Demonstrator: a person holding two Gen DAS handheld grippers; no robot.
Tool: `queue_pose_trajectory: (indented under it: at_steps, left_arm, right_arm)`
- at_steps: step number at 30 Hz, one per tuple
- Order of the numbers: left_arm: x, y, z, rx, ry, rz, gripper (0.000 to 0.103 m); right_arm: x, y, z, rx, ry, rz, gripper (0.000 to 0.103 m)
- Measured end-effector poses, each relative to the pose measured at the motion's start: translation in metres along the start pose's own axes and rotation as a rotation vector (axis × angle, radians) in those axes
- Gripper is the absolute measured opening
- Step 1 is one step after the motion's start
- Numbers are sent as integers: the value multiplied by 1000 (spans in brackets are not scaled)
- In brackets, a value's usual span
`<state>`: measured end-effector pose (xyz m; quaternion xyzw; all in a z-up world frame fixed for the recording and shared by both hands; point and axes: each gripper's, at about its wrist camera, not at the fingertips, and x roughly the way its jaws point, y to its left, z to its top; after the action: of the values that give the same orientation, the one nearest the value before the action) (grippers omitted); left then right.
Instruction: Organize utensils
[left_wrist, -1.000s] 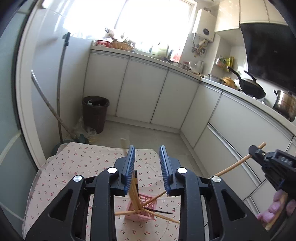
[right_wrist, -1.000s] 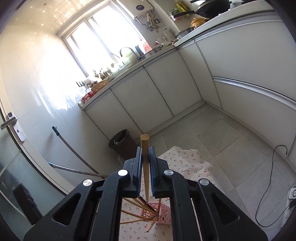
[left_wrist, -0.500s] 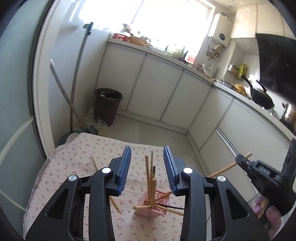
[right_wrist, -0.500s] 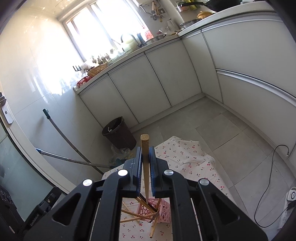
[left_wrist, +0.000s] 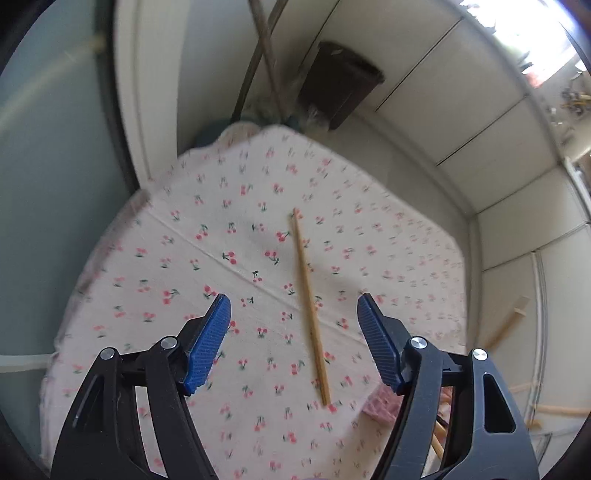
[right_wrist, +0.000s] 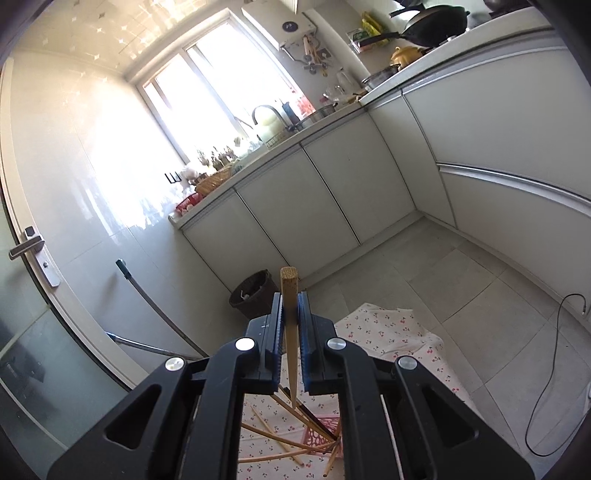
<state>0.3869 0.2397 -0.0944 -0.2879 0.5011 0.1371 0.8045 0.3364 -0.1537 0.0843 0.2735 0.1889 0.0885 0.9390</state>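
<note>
The left hand-held gripper (left_wrist: 293, 343) has swung down from above the pink basket (right_wrist: 321, 435); its empty jaws are opening over a loose chopstick (left_wrist: 309, 306) lying between them on the cloth-covered counter (left_wrist: 166, 258). The right hand-held gripper (right_wrist: 291, 343) stays clamped on another chopstick (right_wrist: 289, 295), so a pickup looks likely next.

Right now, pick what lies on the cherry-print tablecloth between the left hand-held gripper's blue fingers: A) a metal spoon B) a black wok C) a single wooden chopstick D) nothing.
C: a single wooden chopstick lies flat on the cherry-print tablecloth between the opening jaws of the left hand-held gripper, untouched.
</note>
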Motion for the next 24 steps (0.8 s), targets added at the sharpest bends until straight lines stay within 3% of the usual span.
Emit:
queue_pose_trajectory:
  at_steps: [9,11,12,13,16,17,20,24]
  left_arm:
    - [94,-21,29,20,26,168,66]
    - [110,-23,27,23,45,198,48]
    - [117,-24,25,30,60,203,46]
    - [115,-26,23,53,16,188,33]
    - [112,-34,18,120,-7,189,17]
    - [110,-33,18,124,-6,189,7]
    - [90,-14,20,88,8,49,5]
    - [17,-2,8,156,-110,-41,5]
  right_arm:
    - [17,-18,-3,44,35,12,8]
    - [24,-23,-7,47,52,1,8]
    - [28,-25,-8,49,59,-4,8]
    - [31,-28,-9,54,67,-7,8]
    - [38,-33,-9,73,84,-9,8]
    - [40,-35,-9,82,91,-6,8]
    - [41,-35,-9,99,96,6,8]
    - [32,-26,-7,87,85,19,8]
